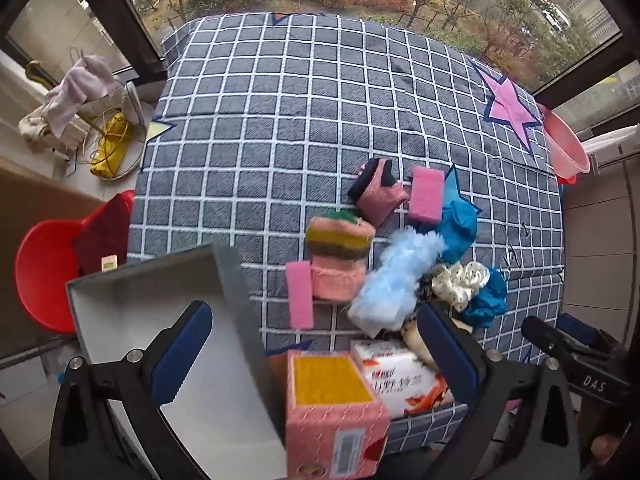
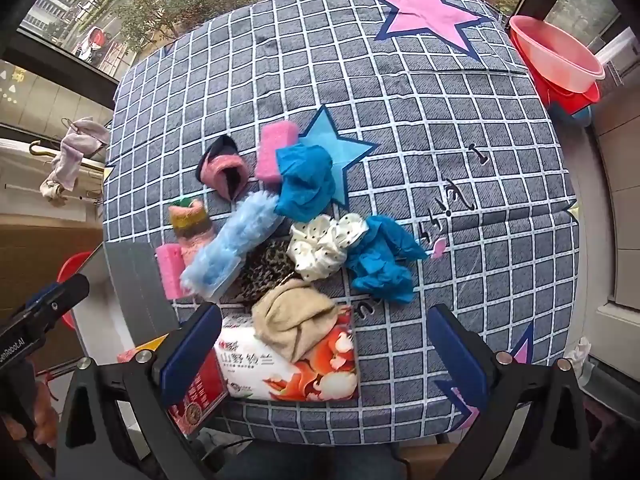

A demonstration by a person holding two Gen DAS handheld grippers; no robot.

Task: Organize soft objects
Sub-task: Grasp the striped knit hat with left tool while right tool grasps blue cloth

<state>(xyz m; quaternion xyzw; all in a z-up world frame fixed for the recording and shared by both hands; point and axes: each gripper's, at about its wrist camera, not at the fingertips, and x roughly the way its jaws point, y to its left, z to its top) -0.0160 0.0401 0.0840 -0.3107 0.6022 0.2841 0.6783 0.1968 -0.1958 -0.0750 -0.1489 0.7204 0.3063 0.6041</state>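
A heap of soft things lies on the checked cloth (image 1: 280, 120): pink sponges (image 1: 427, 194), striped fuzzy socks (image 1: 338, 248), a fluffy light-blue duster (image 2: 232, 244), blue cloths (image 2: 306, 184), a dotted white scrunchie (image 2: 326, 246), a leopard scrunchie (image 2: 266, 270), a beige headband (image 2: 294, 320) on a tissue pack (image 2: 296, 372). An open grey box (image 1: 132, 308) stands at the left. My left gripper (image 1: 316, 356) is open, with a pink packet holding a yellow sponge (image 1: 332, 408) between its fingers, contact unclear. My right gripper (image 2: 324, 352) is open above the tissue pack.
A red basin (image 1: 44, 272) sits left of the table and a pink basin (image 2: 556, 56) at the far right corner. A clothes rack with pale garments (image 1: 76, 92) and a yellow bag stands at the far left. Windows run behind the table.
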